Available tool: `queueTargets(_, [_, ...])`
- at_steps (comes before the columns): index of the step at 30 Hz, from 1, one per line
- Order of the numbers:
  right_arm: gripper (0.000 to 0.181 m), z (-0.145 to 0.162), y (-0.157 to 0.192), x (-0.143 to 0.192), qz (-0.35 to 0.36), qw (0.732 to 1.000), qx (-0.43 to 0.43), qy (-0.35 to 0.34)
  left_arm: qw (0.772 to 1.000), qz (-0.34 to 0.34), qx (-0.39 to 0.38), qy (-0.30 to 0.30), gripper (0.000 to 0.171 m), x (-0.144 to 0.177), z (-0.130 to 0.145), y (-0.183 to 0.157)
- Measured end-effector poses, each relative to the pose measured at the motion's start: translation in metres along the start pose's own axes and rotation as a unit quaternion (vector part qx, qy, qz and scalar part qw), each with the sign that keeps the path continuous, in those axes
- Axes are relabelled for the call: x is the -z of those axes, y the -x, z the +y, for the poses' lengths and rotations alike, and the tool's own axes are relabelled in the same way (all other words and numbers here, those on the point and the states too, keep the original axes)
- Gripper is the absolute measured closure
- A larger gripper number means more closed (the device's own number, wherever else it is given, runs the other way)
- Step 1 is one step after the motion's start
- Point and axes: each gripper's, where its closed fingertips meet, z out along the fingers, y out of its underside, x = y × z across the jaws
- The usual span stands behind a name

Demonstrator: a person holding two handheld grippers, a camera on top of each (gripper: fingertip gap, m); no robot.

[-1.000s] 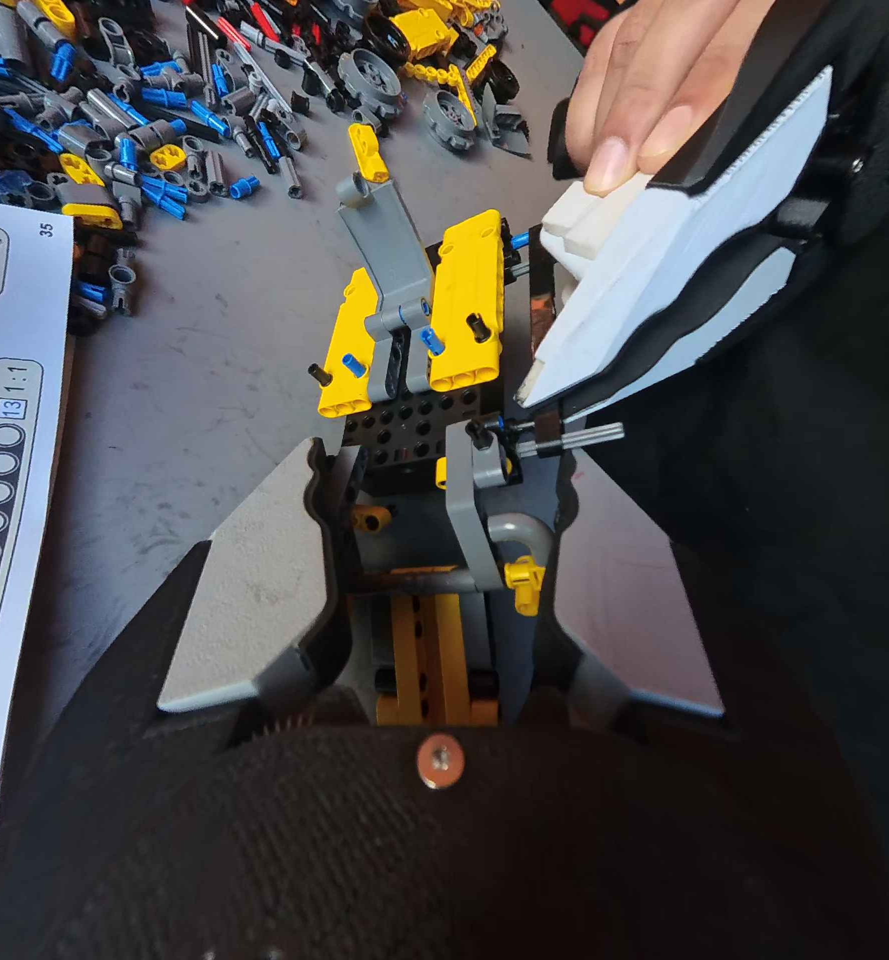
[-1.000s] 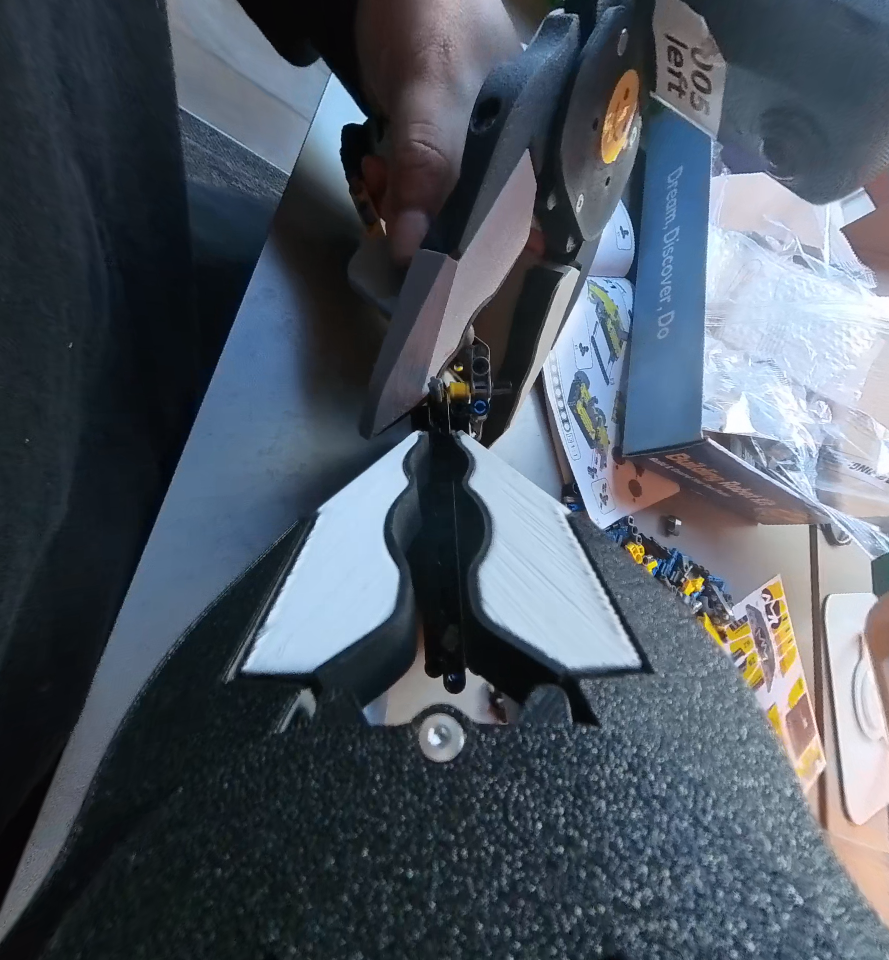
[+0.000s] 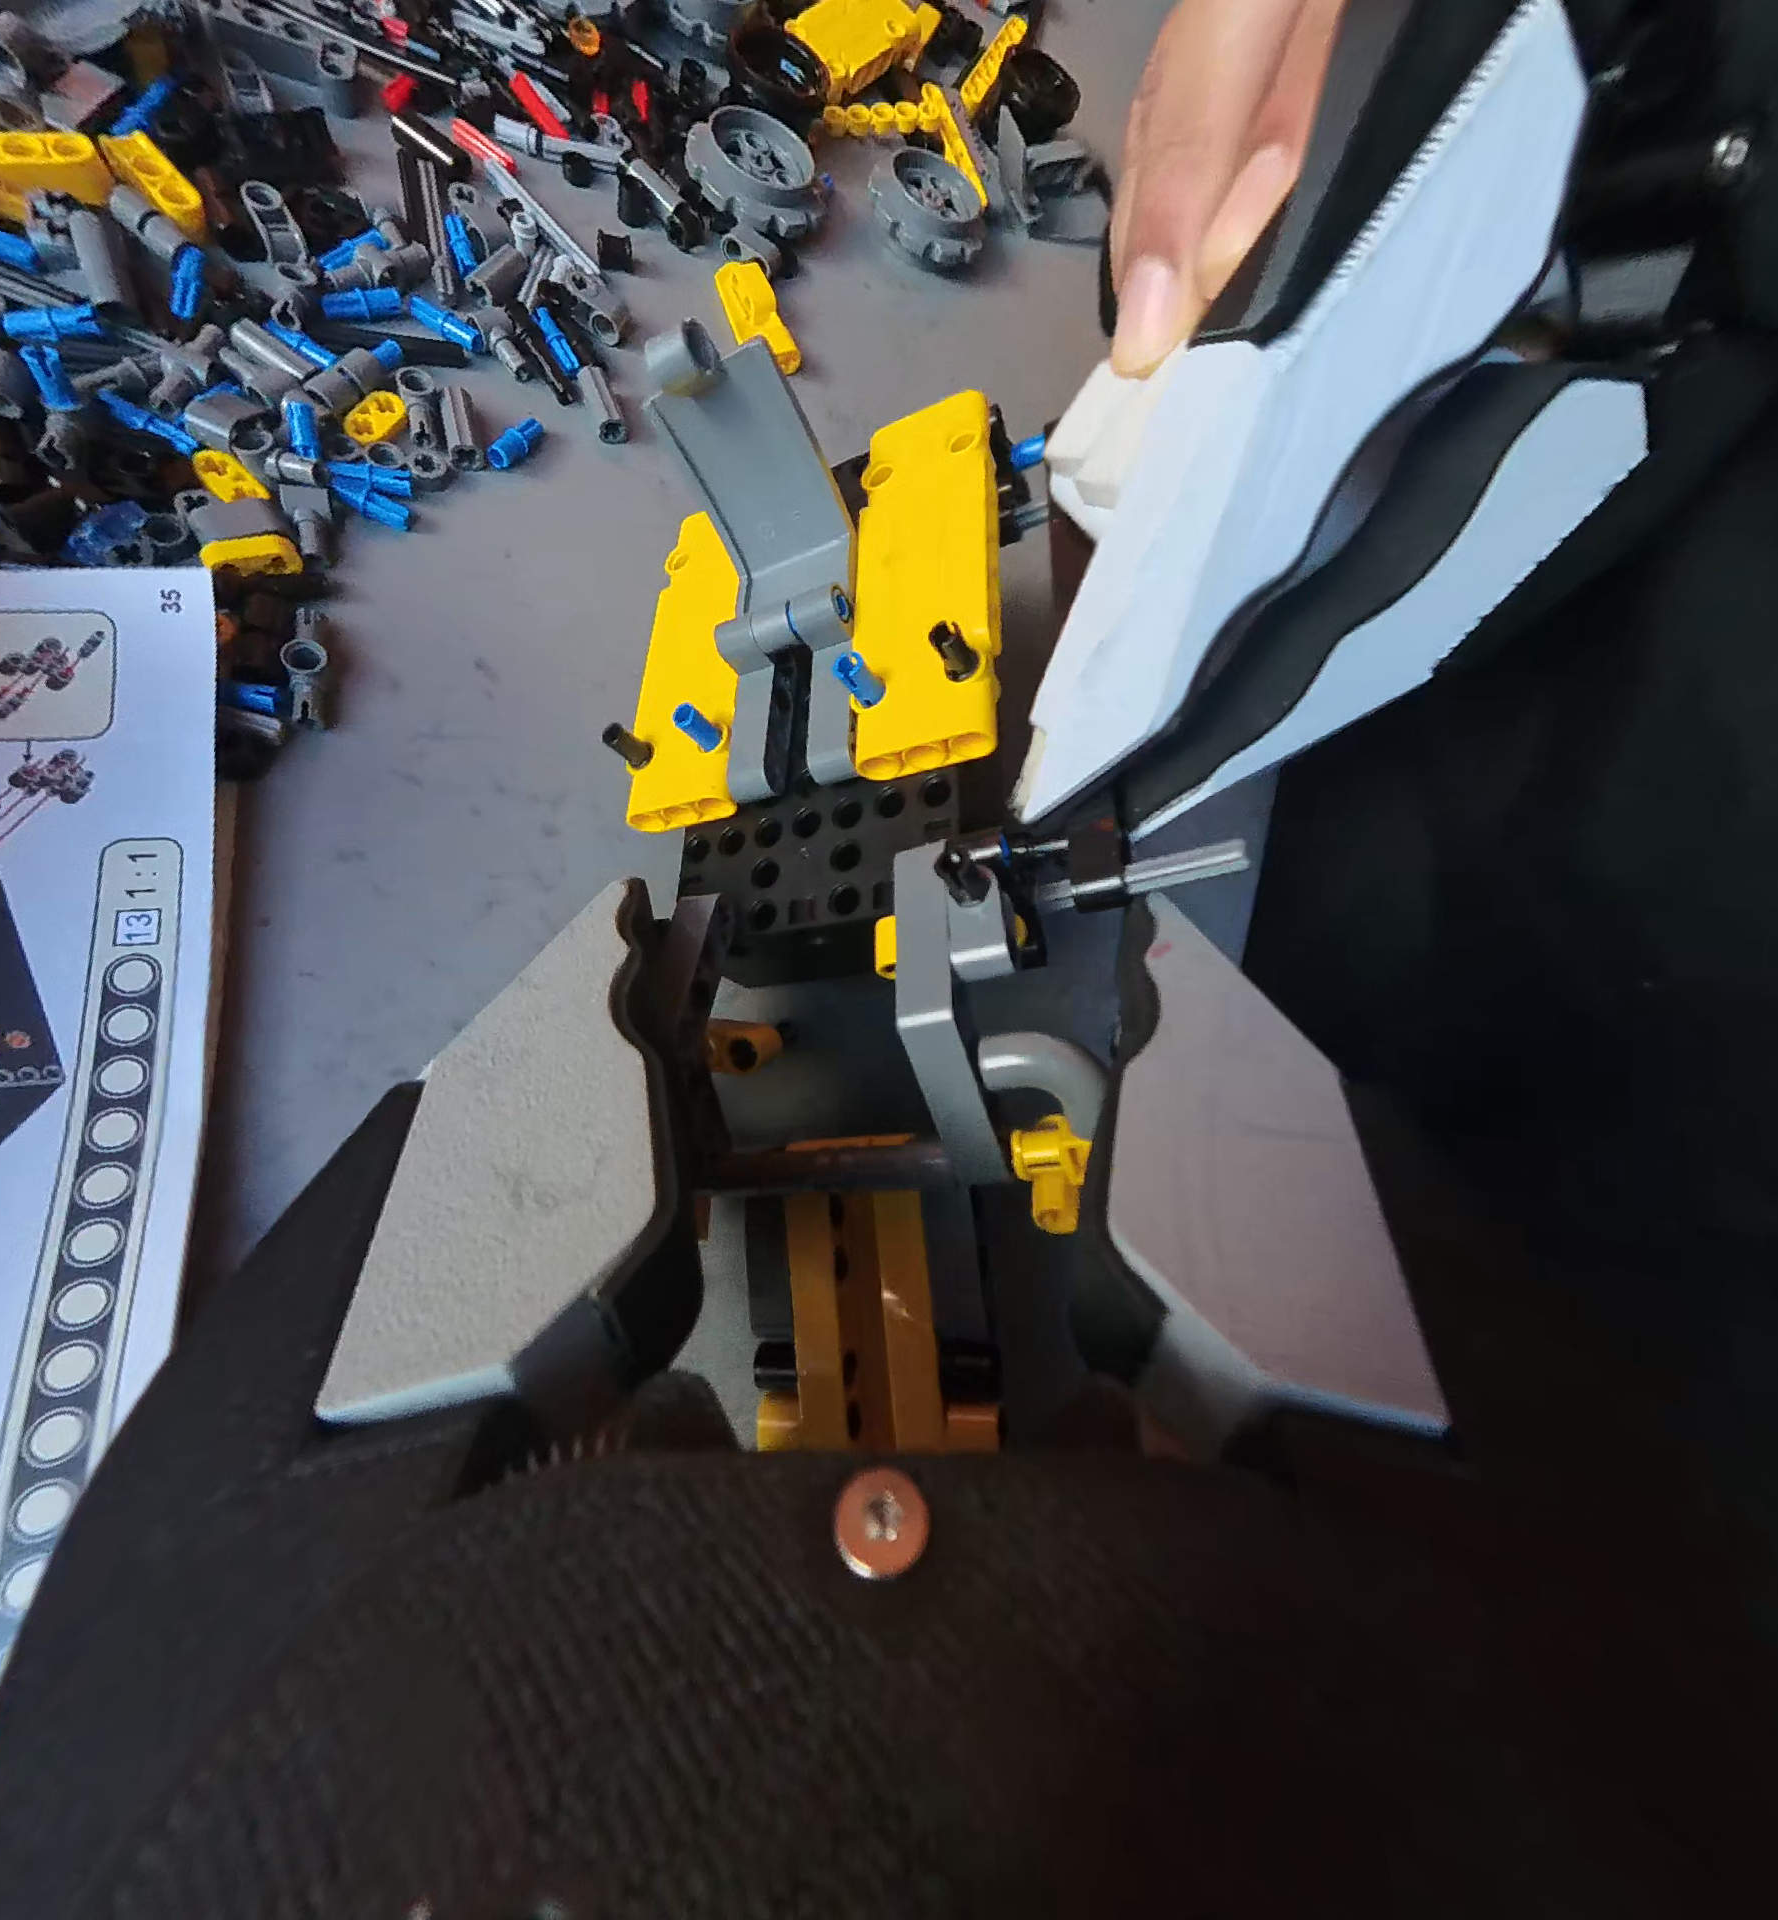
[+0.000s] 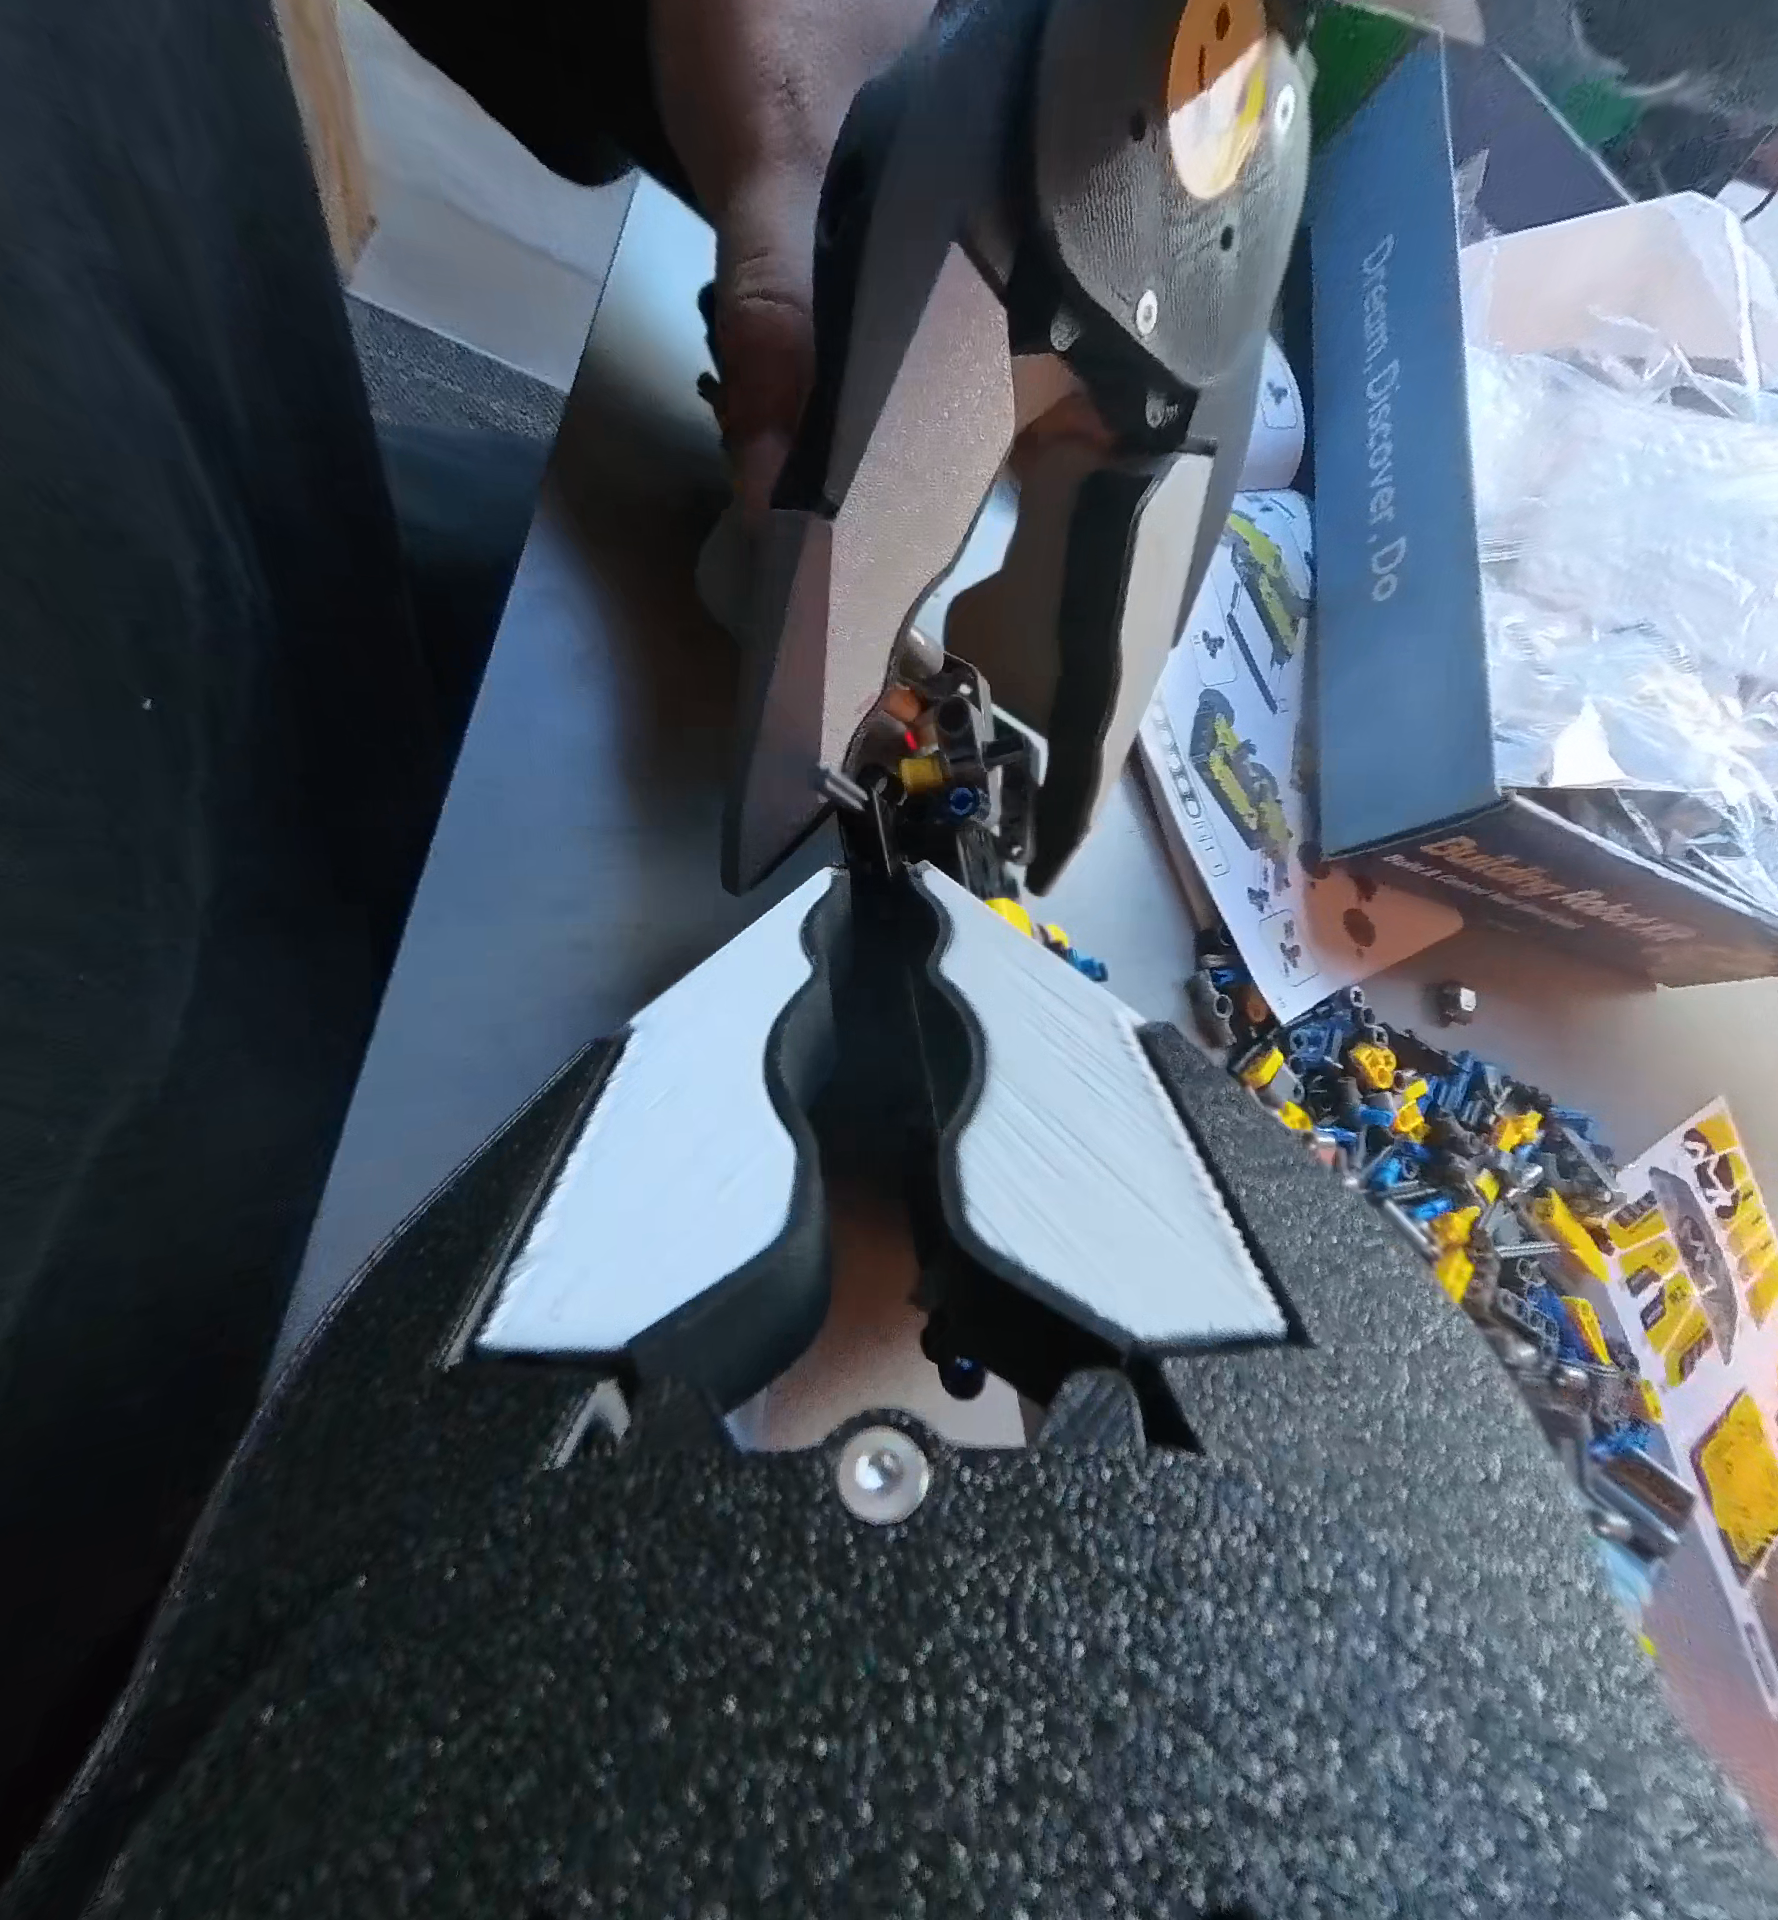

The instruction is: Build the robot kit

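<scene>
Little has shifted in the last second: the left tongs keep the same clamp on the brick model, and the right tongs remain at the model's right side, their tips now sitting slightly lower against the black connector on the grey axle.

Left tongs are clenched on the model's lower frame, one finger on each flank, with the yellow panels and the grey curved arm jutting forward beyond the tips. Right tongs are pinched nearly closed on a thin black piece right at the model's side; in the right wrist view their white fingers meet around it just below the left tongs, which hold the model over the grey table. A hand rests its fingertips on top of the right tongs, above and to the right of the model.

Beyond the model lies a spread of loose parts in blue, grey, black and yellow, with grey wheel hubs farther back. Left of the model lies an open instruction booklet. In the right wrist view a dark blue box stands to the right of the model, with crumpled clear plastic bags behind it and a yellow sticker sheet below and to the right of the box.
</scene>
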Motion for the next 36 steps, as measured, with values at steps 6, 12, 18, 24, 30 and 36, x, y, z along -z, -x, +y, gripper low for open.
queueTargets(6, [0.169, 0.004, 0.005, -0.002, 0.002, 0.999, -0.035, -0.004, 0.998, -0.031, -0.051, 0.008, 0.085, -0.002, 0.002, 0.002])
queueTargets(12, [0.17, 0.009, 0.013, -0.005, 0.003, 0.999, -0.039, 0.015, 0.992, -0.059, -0.108, 0.02, 0.085, -0.004, 0.007, 0.002])
queueTargets(18, [0.169, 0.014, 0.021, -0.008, -0.007, 0.996, -0.073, 0.043, 0.988, -0.062, -0.139, 0.028, 0.085, -0.005, 0.009, -0.001])
queueTargets(24, [0.169, 0.017, 0.025, -0.008, 0.005, 0.995, -0.072, 0.064, 0.992, -0.028, -0.125, 0.013, 0.083, -0.004, 0.008, -0.006])
queueTargets(30, [0.167, 0.028, 0.025, -0.009, 0.036, 0.994, -0.061, 0.088, 0.993, -0.024, -0.113, 0.009, 0.088, -0.004, 0.006, -0.005])
queueTargets(36, [0.168, 0.03, 0.028, -0.011, 0.042, 0.993, -0.088, 0.072, 0.989, -0.059, -0.133, 0.01, 0.09, -0.006, 0.008, -0.004])
